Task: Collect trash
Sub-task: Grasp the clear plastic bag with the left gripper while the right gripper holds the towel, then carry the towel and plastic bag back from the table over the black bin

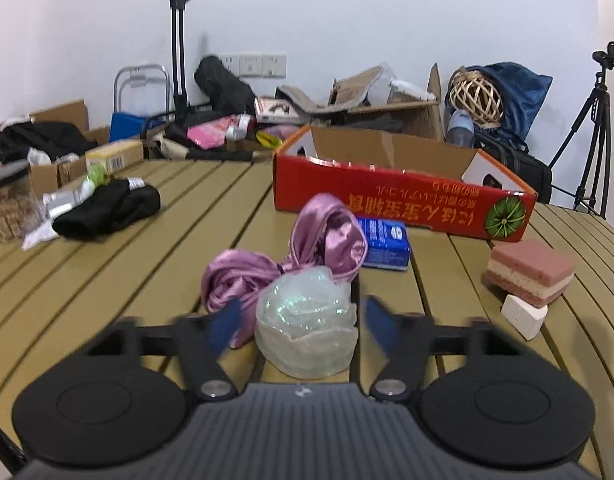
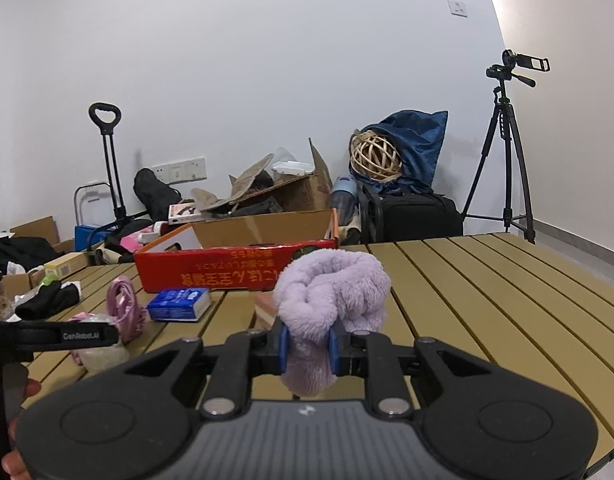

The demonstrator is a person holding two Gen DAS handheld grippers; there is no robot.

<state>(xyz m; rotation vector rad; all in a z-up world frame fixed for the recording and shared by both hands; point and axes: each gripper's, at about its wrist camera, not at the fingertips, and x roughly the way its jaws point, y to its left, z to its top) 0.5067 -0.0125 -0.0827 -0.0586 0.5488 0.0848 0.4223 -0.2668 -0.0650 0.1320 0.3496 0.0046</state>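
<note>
On the slatted table, a black cloth lies far left. The left gripper stands part open around a crumpled clear wrapper, its blurred blue pads not visibly touching it. A purple satin ribbon crowds just behind, then a blue packet, a red box and a layered pink block. The right gripper is clamped on a fluffy lilac cloth, which hides part of the box.

Walls: plain white wall, socket strip
Desk: tan slatted desk
Corner: black tripod
Floor: grey floor
</note>
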